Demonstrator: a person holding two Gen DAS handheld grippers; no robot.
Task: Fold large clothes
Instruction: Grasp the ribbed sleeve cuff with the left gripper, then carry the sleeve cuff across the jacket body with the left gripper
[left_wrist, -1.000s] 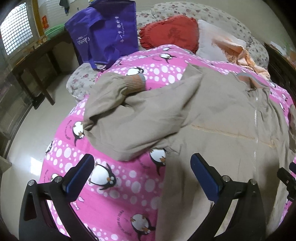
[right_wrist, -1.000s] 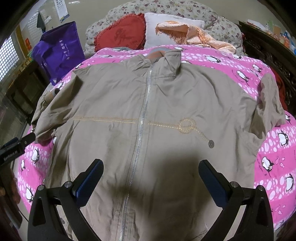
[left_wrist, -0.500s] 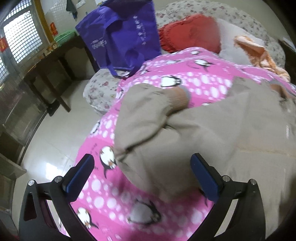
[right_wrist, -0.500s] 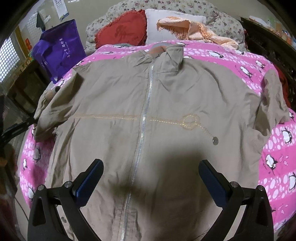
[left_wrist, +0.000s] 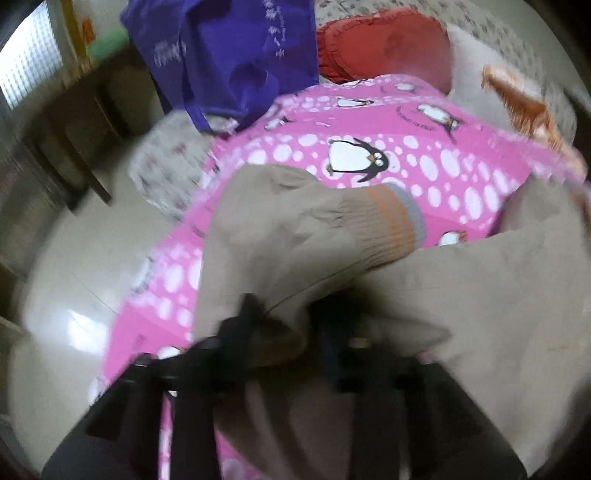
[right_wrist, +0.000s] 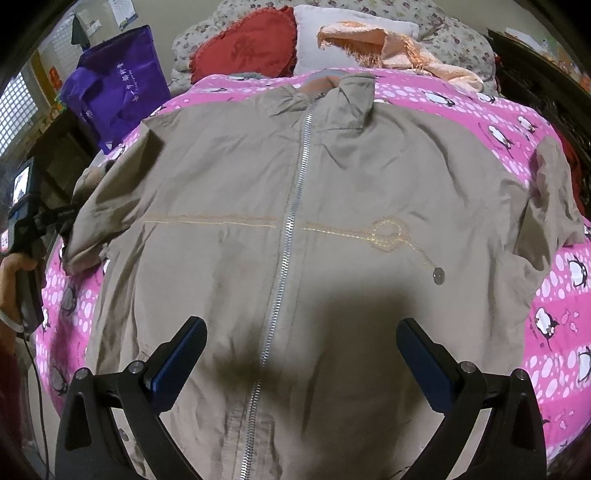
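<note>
A large beige zip-up jacket (right_wrist: 332, 184) lies front up and spread flat on a pink penguin blanket (right_wrist: 480, 110). Its left sleeve (left_wrist: 288, 229) is folded back on itself, and the ribbed cuff (left_wrist: 391, 229) lies on the blanket. In the blurred left wrist view my left gripper (left_wrist: 291, 325) is at the near fold of that sleeve. Its jaws are closing, with a ridge of sleeve fabric pinched between them. My right gripper (right_wrist: 301, 354) hangs open above the jacket's lower front, straddling the zipper (right_wrist: 291, 221) without touching it.
A purple bag (right_wrist: 118, 85), a red cushion (right_wrist: 243, 51), a white pillow and a peach scarf (right_wrist: 388, 48) lie at the head of the bed. A dark wooden table (left_wrist: 74, 122) and pale floor (left_wrist: 74, 277) lie to the left. Dark furniture (right_wrist: 535, 66) stands on the right.
My left gripper has moved in towards the folded left sleeve, dropped onto it, and its wide-open jaws have closed around a fold of the fabric. The right gripper has stayed put.
</note>
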